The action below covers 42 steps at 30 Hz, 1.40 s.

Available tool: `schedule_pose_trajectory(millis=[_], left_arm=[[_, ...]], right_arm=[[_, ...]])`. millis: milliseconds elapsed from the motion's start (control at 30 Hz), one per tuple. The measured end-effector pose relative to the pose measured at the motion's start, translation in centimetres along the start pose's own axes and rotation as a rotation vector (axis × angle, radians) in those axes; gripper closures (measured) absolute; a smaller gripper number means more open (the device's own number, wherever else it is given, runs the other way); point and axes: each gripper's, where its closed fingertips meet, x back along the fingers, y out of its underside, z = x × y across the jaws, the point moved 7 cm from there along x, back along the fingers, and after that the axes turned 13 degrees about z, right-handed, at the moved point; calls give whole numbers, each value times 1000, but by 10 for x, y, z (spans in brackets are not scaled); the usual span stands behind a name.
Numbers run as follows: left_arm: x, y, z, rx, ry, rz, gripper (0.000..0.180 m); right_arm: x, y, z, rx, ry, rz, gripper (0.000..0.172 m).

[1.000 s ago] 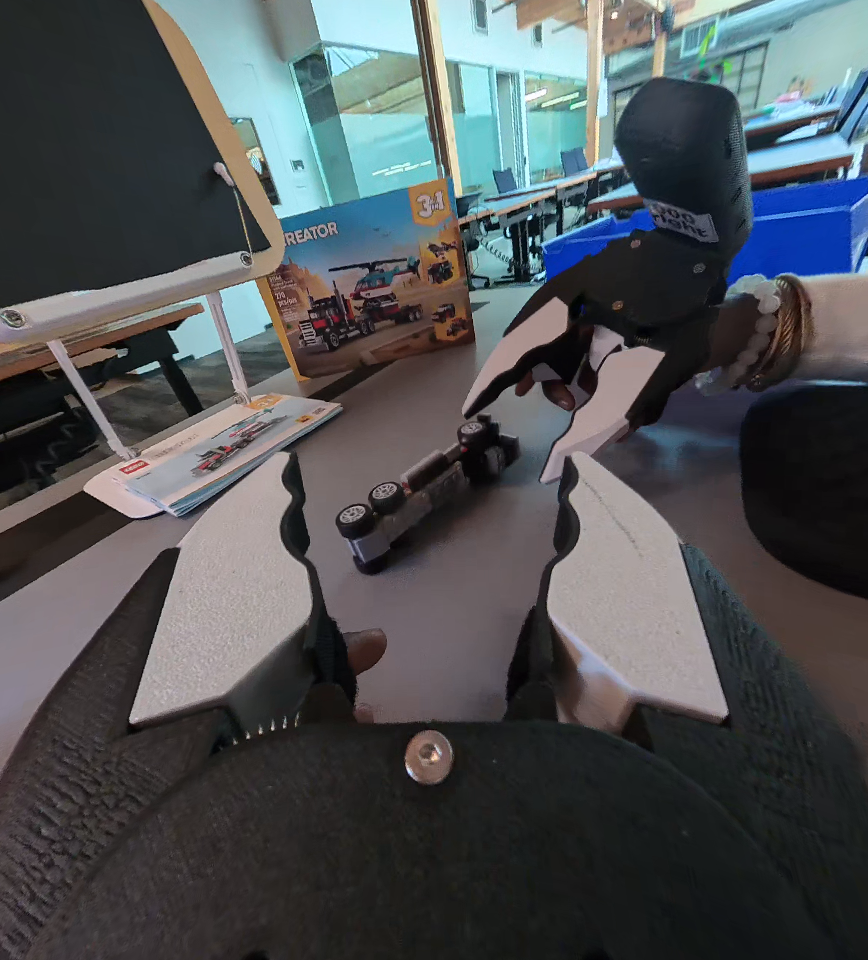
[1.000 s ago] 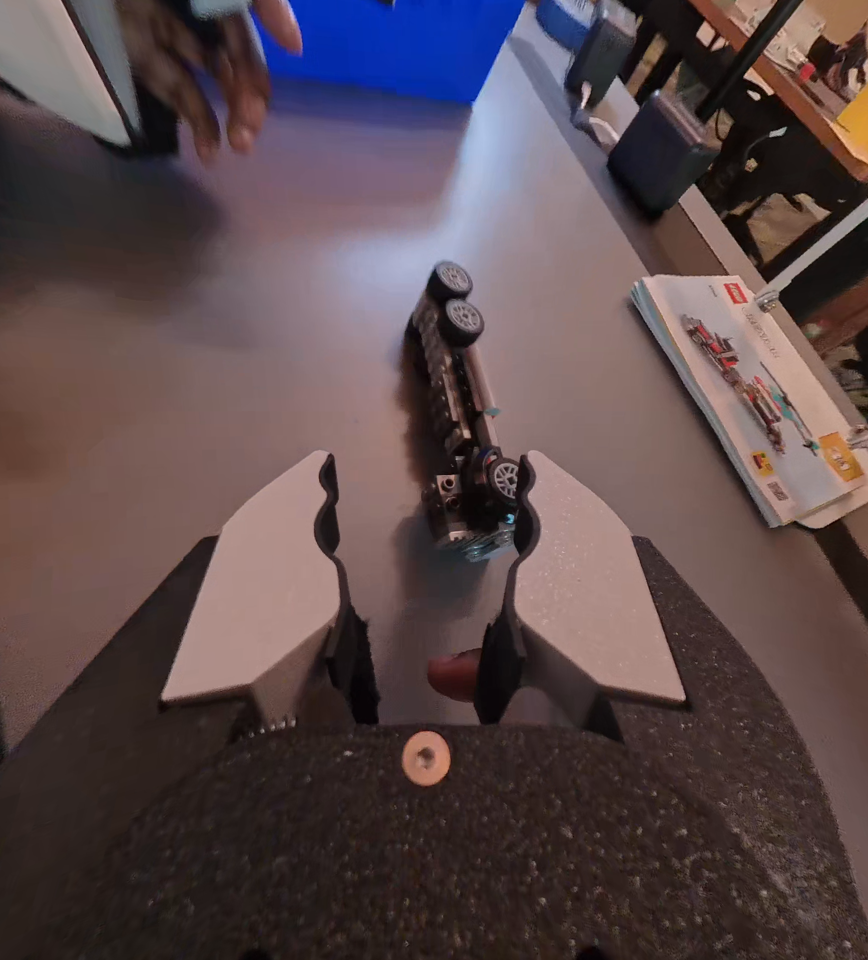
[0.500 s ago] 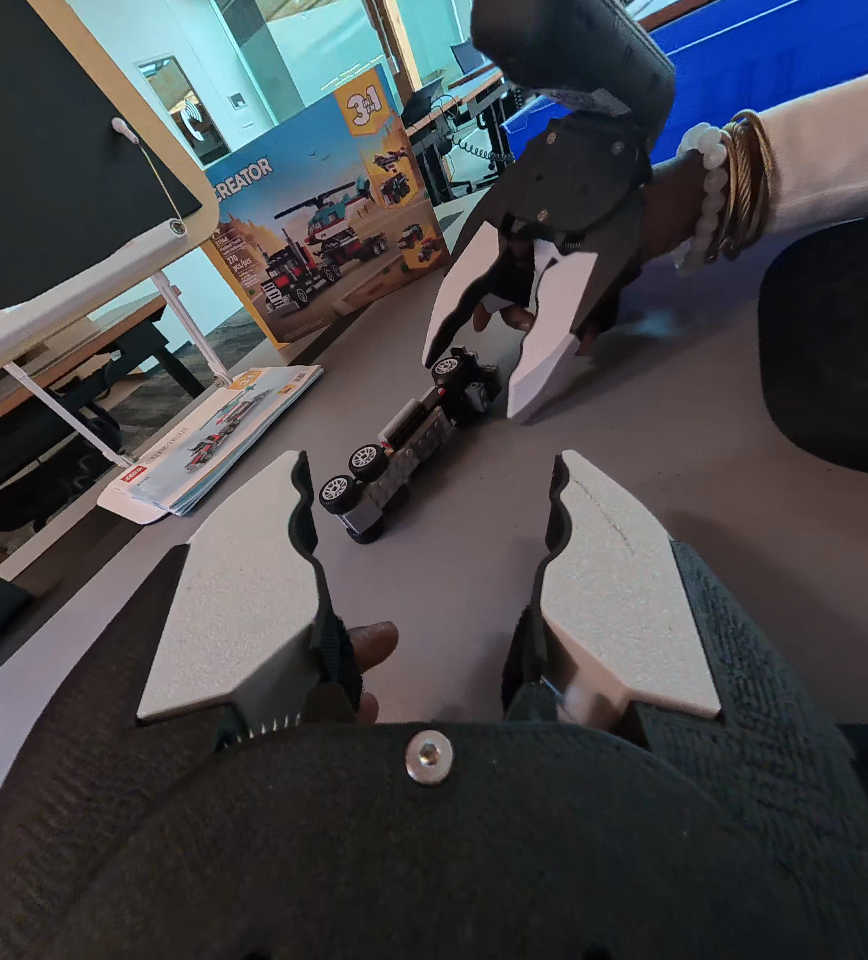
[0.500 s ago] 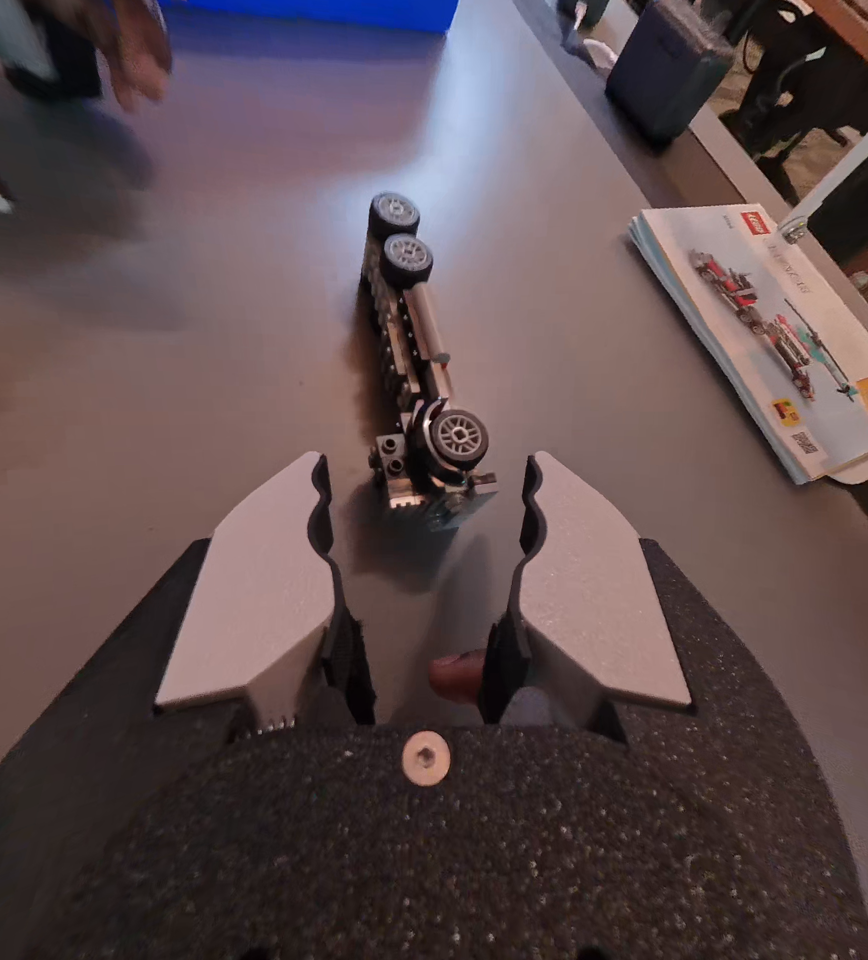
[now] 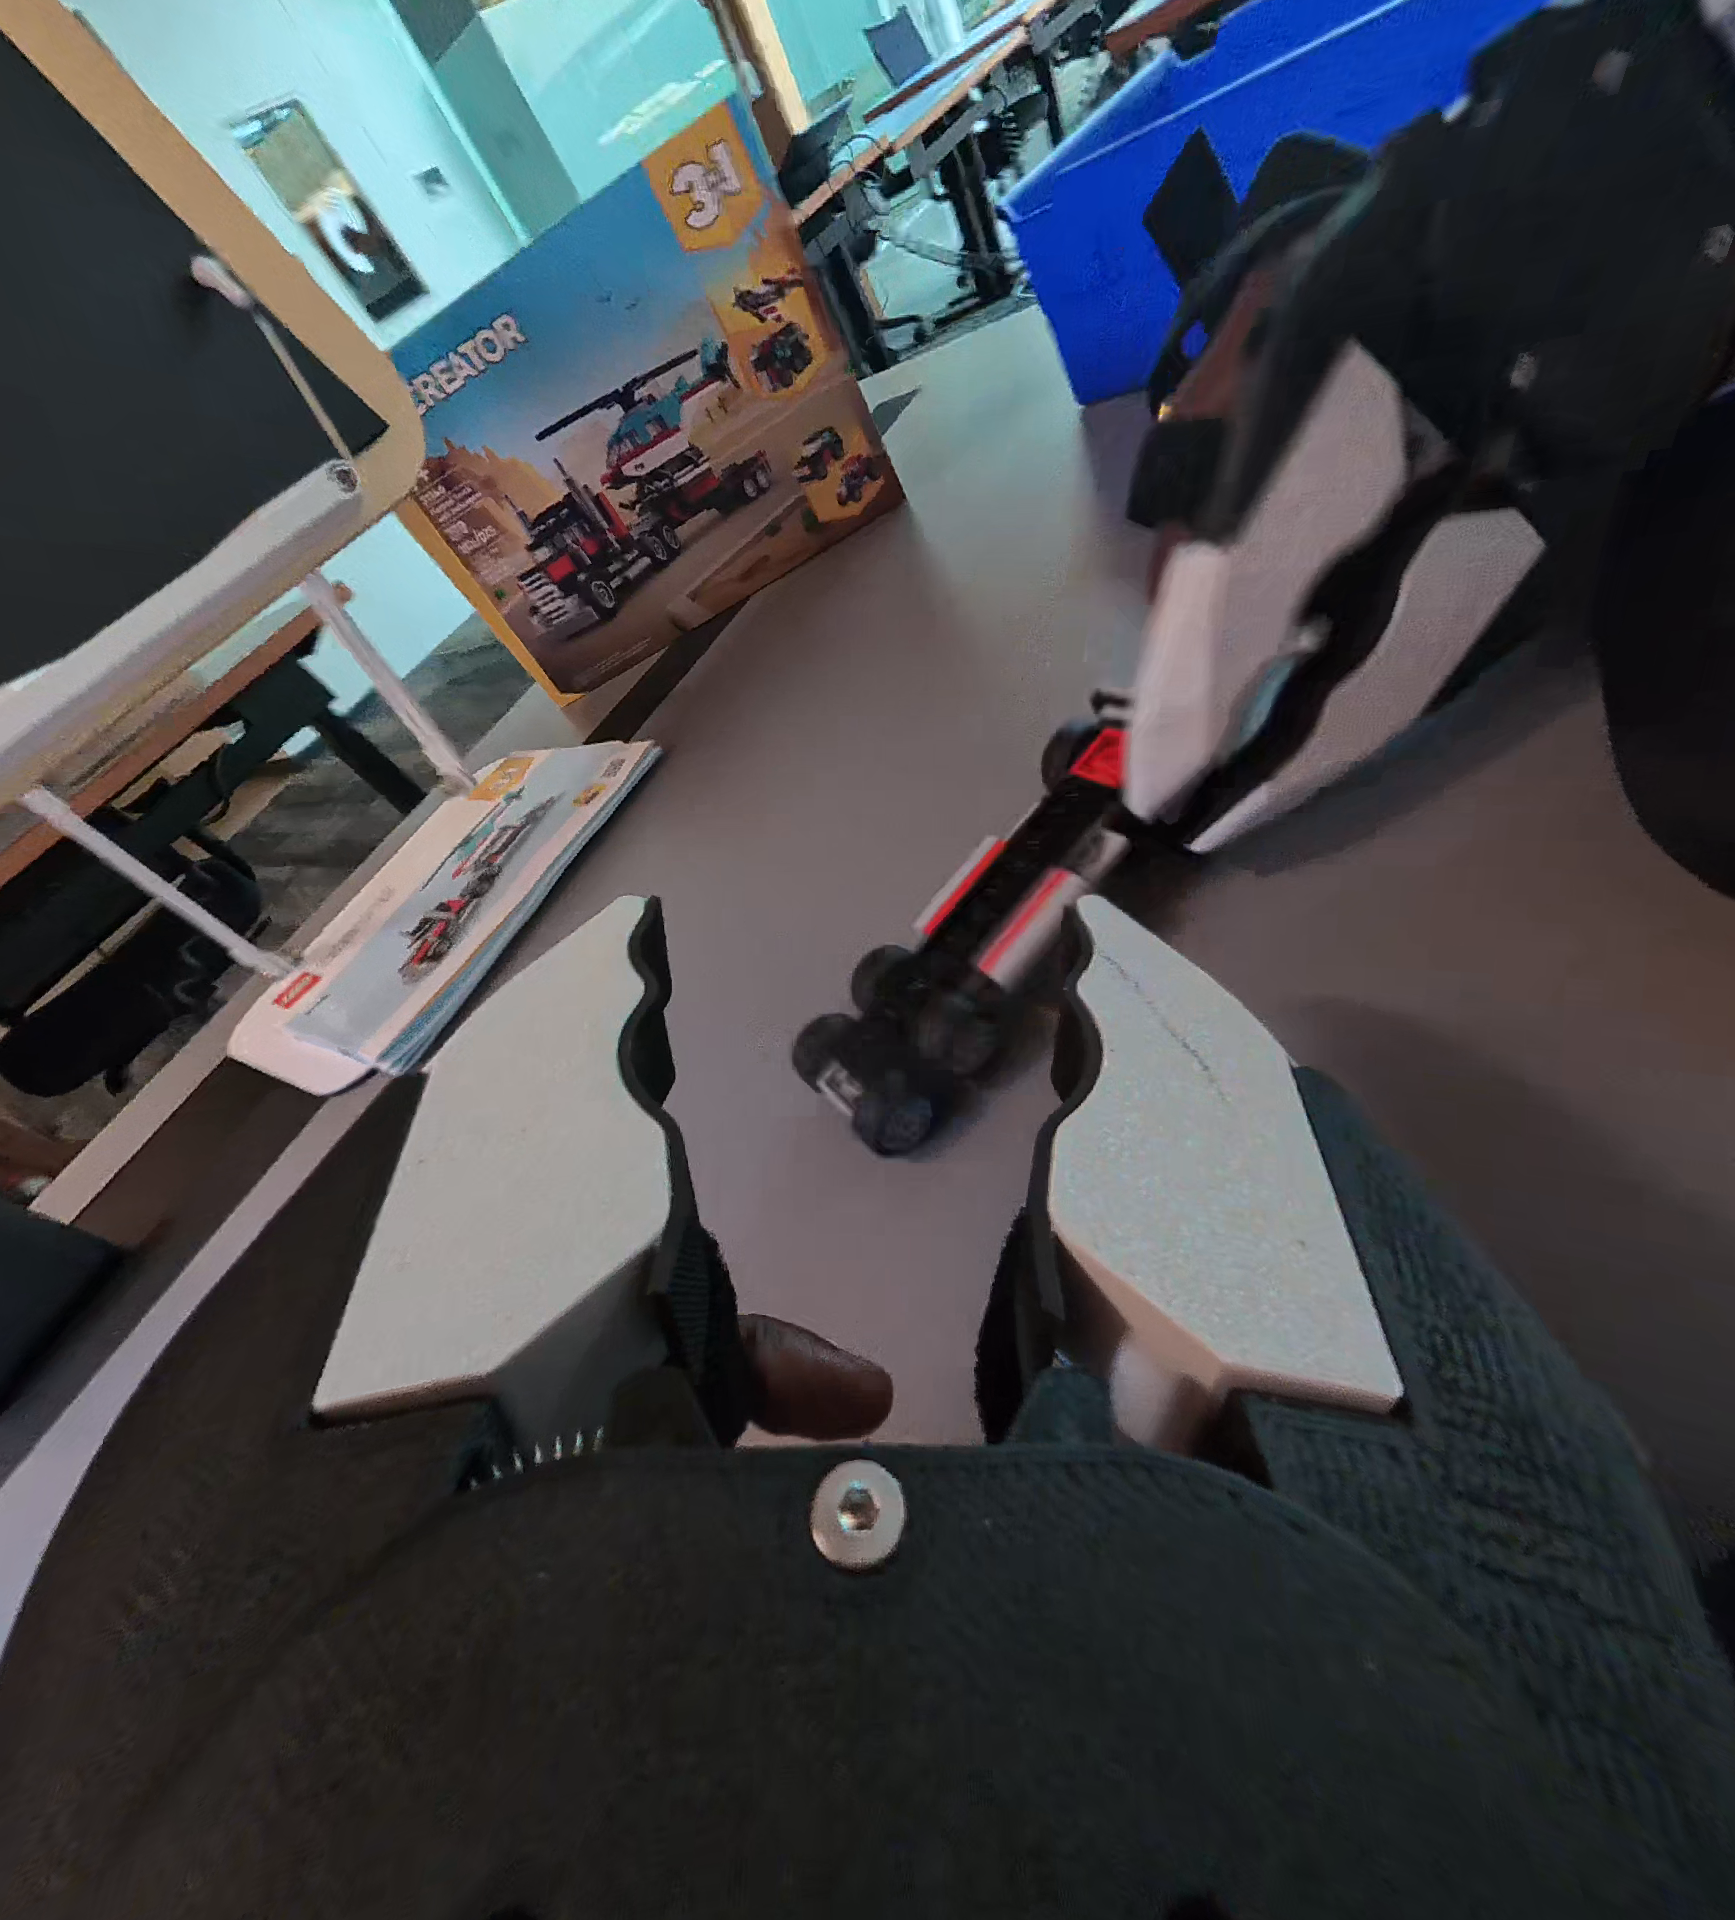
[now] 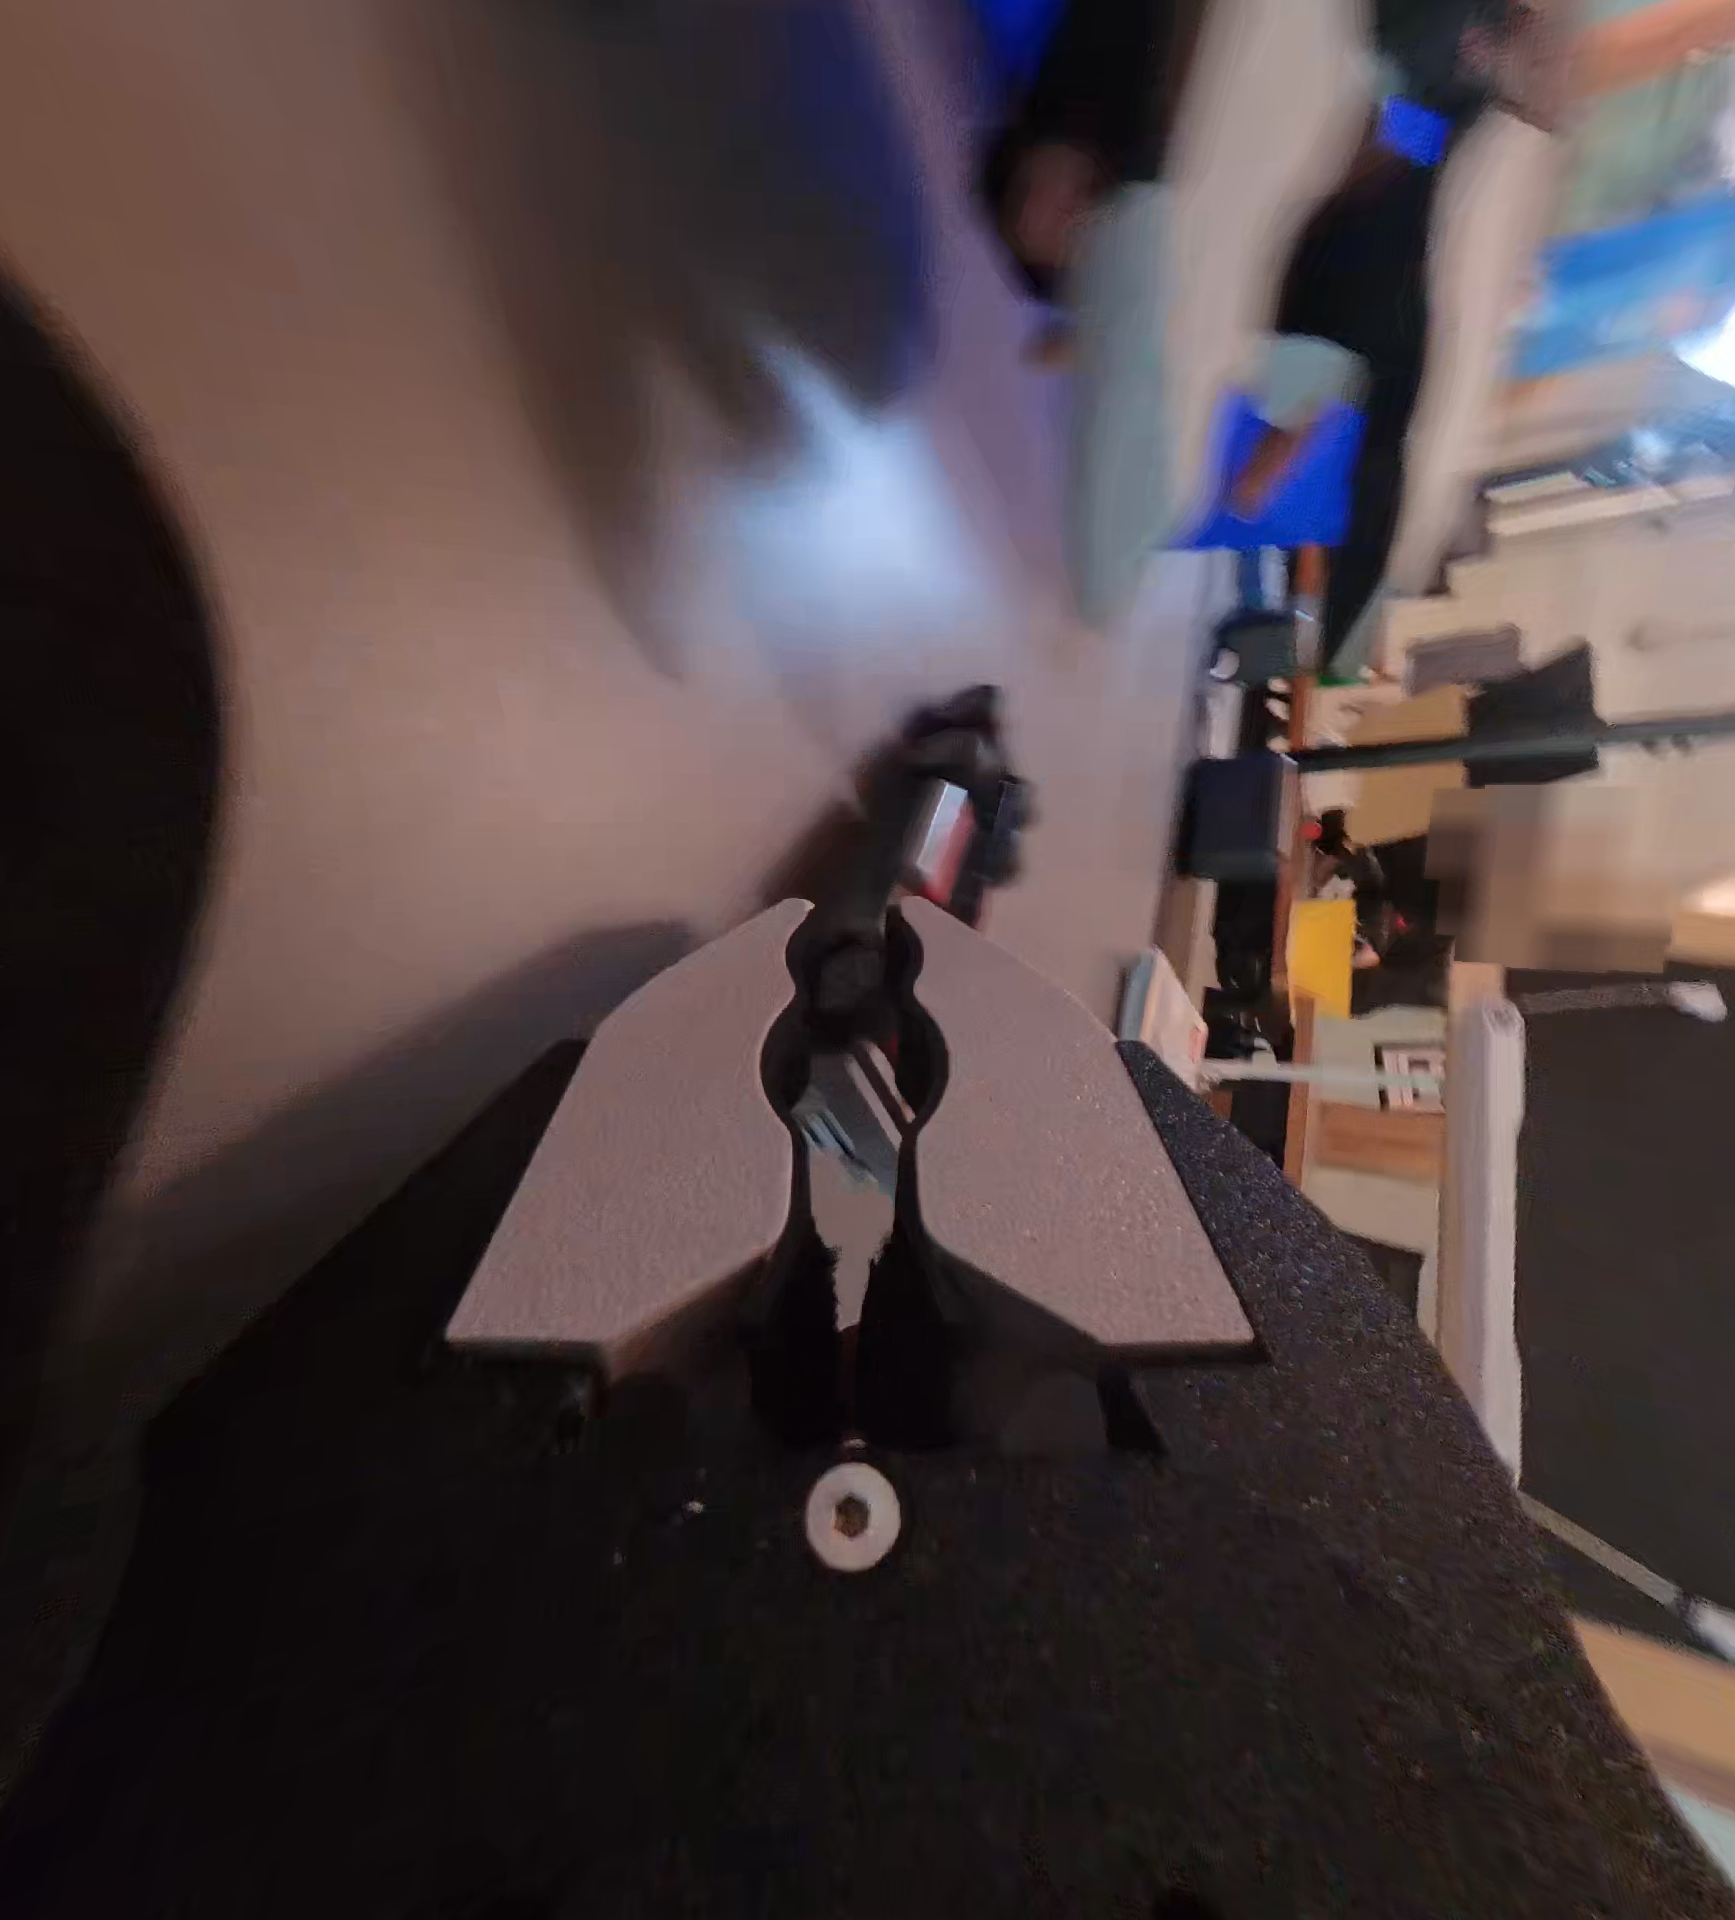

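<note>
Now my right gripper (image 6: 855,935) is closed on the front end of the toy truck (image 5: 956,966), a long, thin model of black, grey and red bricks with small black wheels; in my right wrist view both grey fingers (image 6: 686,1122) press on the dark part of it, and the rest of the truck (image 6: 936,821) goes away from the tips toward 12 o'clock, blurred. From my left wrist view the same gripper (image 5: 1169,800) comes down from 1 o'clock and its pale fingers pinch the far end of the truck, near a red piece. My left gripper (image 5: 863,1039) is open to a middle width. The wheeled near end of the truck lies between my two left fingertips, closer to the right finger (image 5: 1185,1122); whether that finger touches it I cannot tell, and the left finger (image 5: 541,1122) is clearly apart from it. The truck rests on the grey table (image 5: 842,748). At 10 o'clock from my left fingers an instruction booklet (image 5: 447,914) lies flat at the table edge. Farther, at 11 o'clock, a colourful toy box (image 5: 634,436) stands upright. At 1 o'clock, behind the right gripper, is a blue bin (image 5: 1206,177). A black board with a pale frame (image 5: 115,364) fills the upper left corner.
</note>
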Motion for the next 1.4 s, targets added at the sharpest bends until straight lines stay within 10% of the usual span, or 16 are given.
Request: schedule_pose_trajectory(millis=[200,400,500,667,833,967,1100,1267,1400], left_arm=[[-34,3,4,96,453,-215,109],[-69,30,5,-15,585,-392,116],[-70,33,6,37,573,-348,138],[-63,35,10,-153,454,-232,142],[-60,19,5,29,469,-142,117],[-54,18,3,-22,475,-210,133],[-51,24,17,-222,517,-333,154],[-44,22,36,-569,422,-286,154],[-37,22,44,-710,381,-240,152]], right_arm=[[1,-6,-6,-68,2,25,143],[25,29,20,-1125,88,276,90],[30,51,21,-1431,54,258,98],[21,47,15,-1236,21,119,127],[13,29,3,-269,116,-88,127],[6,15,-2,238,150,-202,127],[11,14,-1,35,161,-81,121],[34,24,17,-839,151,333,110],[33,28,20,-925,142,316,114]])
